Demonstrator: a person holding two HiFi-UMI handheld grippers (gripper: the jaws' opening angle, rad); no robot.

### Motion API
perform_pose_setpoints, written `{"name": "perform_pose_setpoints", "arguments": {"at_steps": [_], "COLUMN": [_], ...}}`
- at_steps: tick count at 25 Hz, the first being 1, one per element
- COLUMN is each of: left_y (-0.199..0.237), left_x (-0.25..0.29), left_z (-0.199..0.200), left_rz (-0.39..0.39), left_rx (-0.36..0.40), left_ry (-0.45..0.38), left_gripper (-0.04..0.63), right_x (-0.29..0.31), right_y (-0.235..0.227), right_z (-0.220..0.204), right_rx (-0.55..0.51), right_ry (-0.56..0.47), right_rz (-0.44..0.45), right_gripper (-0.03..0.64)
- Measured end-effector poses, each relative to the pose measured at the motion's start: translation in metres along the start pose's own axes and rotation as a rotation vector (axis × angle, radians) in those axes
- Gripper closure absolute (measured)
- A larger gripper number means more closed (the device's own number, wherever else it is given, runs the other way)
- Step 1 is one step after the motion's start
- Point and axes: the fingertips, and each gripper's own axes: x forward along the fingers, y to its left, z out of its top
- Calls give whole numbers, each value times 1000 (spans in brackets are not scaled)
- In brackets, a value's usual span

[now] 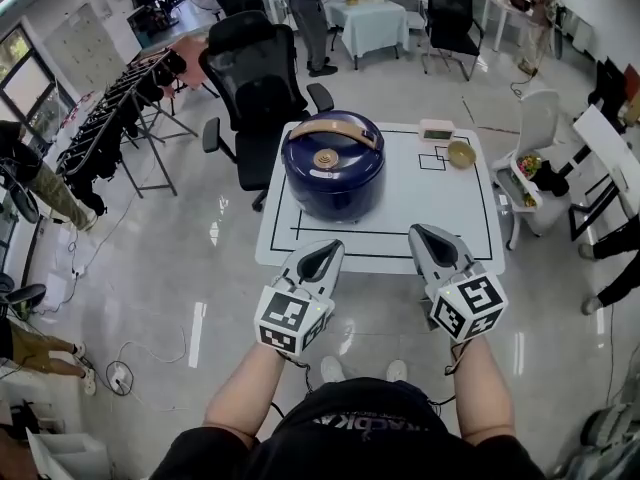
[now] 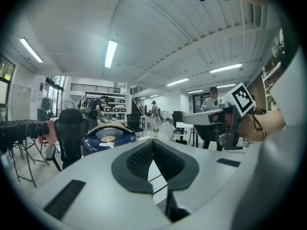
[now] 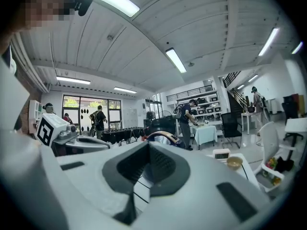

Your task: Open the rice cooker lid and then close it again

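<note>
1. Jaws of the left gripper (image 1: 324, 252) are pressed together with nothing between the pads. It hangs just short of the near edge of the white table (image 1: 400, 218) and points roughly at the rice cooker, with a clear gap between them
2. On the left half of the table, inside the black marked lines, stands the navy rice cooker (image 1: 333, 183). Its lid (image 1: 352, 163) is down flat and its tan handle (image 1: 335, 128) arches over the lid's far side. A shut lid fits a cooker waiting to be opened just as well as one that was opened and closed again, and nothing here settles which
3. To the right, the right gripper (image 1: 426, 236) is also fully closed and empty. It sits near the table's front edge, well apart from the cooker
4. At the far right of the table a small yellowish bowl (image 1: 461, 154) sits just beside a small white device with a dark screen (image 1: 437, 131)
5. Risks, as I judge them:
   - The tabletop looks smooth, so a sideways shove from a closed gripper tip could slide the cooker toward the table's left edge instead of working the lid
   - Closed tips could also skid off the rounded, glossy lid
   - A lid pressed off-centre may look down without having latched
   - A wide swing of the right gripper could knock the light bowl
</note>
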Motion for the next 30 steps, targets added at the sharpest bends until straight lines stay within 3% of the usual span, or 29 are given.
{"name": "perform_pose_setpoints", "arguments": {"at_steps": [16, 30], "left_y": [-62, -83], "left_x": [2, 7], "left_z": [12, 12], "left_rz": [131, 160], "left_rx": [63, 44], "left_ry": [35, 24], "left_gripper": [592, 592], "right_x": [-36, -52], "right_y": [-21, -31], "right_z": [1, 3], "right_rx": [16, 8], "right_ry": [-31, -44], "right_rz": [161, 188], "right_gripper": [617, 616]}}
